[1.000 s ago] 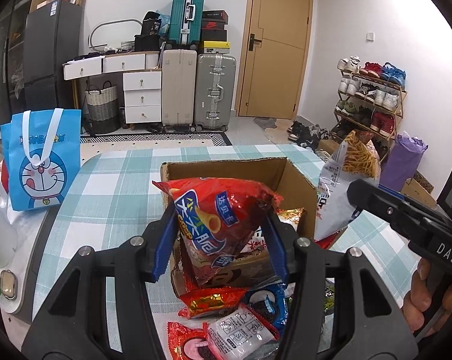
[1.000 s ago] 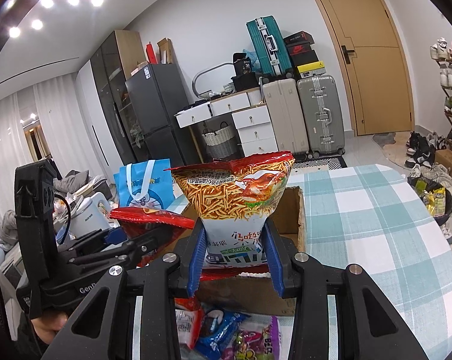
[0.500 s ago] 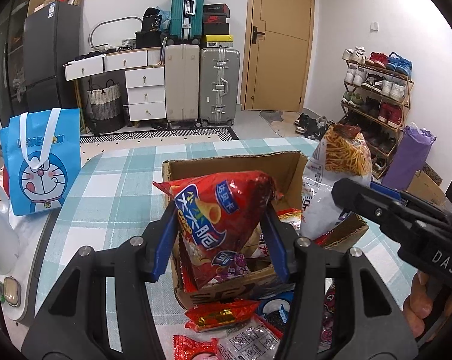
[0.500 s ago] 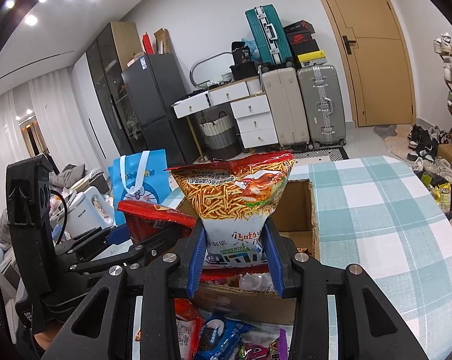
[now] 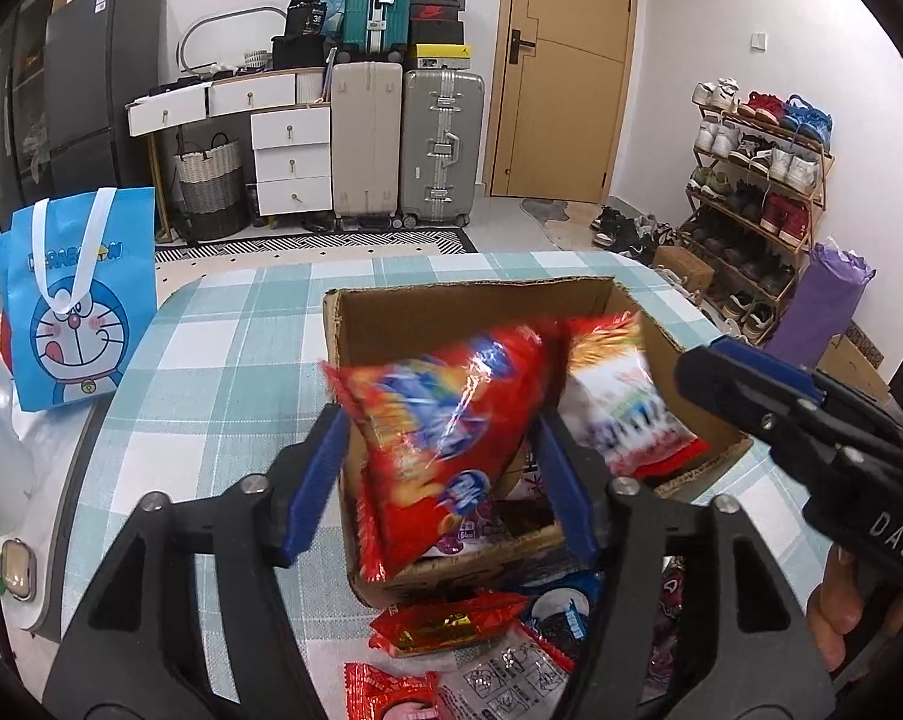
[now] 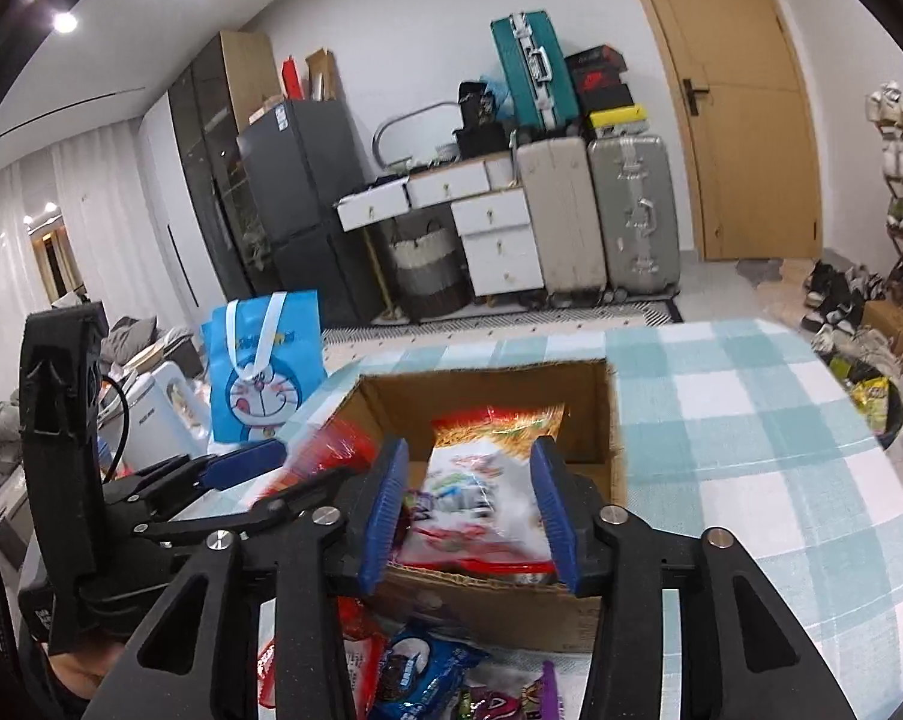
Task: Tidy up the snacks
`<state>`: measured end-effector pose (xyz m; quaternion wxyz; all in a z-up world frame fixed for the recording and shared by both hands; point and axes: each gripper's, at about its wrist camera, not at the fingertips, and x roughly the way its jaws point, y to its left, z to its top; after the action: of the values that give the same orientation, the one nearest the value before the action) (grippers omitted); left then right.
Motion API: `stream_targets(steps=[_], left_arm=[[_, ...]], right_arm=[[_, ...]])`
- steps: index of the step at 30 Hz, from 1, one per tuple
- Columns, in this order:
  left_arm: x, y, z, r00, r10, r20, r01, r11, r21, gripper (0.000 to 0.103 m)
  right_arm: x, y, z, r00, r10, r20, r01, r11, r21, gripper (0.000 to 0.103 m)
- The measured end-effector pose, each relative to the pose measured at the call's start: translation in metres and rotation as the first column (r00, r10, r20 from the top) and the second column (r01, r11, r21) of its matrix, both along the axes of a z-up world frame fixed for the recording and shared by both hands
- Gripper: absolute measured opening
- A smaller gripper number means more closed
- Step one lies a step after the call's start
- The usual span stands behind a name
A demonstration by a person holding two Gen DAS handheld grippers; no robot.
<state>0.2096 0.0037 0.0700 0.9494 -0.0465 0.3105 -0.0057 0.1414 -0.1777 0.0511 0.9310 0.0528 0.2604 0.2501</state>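
Both bags have dropped from the claws' grip since a second ago, when each was pinched upright above the box. Now the left claw (image 5: 445, 474) is opening, its blue pads standing clear of the red bag (image 5: 451, 444), which is blurring as it is tipping between them into the box (image 5: 475, 300). The bag's lower end is lying over the box's near wall. The right claw (image 6: 469, 504) is opening too, pads apart from the white bag (image 6: 481, 492) lying between them, already inside the box against its right side. In the left view that white bag (image 5: 619, 414) is sitting just right of the red one, and the right claw (image 5: 751, 384) is hovering over the box's right wall. The box is resting on the checked desk (image 5: 223, 372). More snack packets (image 5: 451, 624) are lying on the desk just in front of the box, below both claws. A blue tote (image 5: 79, 300) is standing at the desk's far left edge.
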Motion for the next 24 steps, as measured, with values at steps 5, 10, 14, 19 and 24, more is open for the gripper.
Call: stream_targets(steps=[5,10,14,19,24], left_arm=[[-0.011,0.004,0.008,1.000,-0.001,0.025,0.001,1.000,-0.012,0.083],[-0.034,0.009,0.015,0.998,0.025,0.051,-0.025,1.000,0.000,0.103],[-0.055,0.012,0.017,0.998,0.030,0.061,-0.030,1.000,-0.008,0.102],[-0.085,0.016,0.012,0.998,0.037,0.052,-0.037,0.999,-0.006,0.102],[-0.112,0.021,0.001,0.998,0.057,0.041,-0.057,0.998,-0.005,0.102]], right_arm=[[-0.009,-0.019,0.002,1.000,-0.022,0.006,0.022,0.999,0.040,0.087],[-0.017,-0.034,0.000,0.999,-0.035,-0.030,0.037,0.998,0.050,0.102],[-0.028,-0.045,-0.005,0.998,-0.042,-0.053,0.044,0.998,0.036,0.102],[-0.048,-0.051,-0.011,0.997,-0.031,-0.065,0.032,0.999,0.013,0.102],[-0.063,-0.051,-0.019,0.996,-0.021,-0.082,0.020,1.000,-0.011,0.102]])
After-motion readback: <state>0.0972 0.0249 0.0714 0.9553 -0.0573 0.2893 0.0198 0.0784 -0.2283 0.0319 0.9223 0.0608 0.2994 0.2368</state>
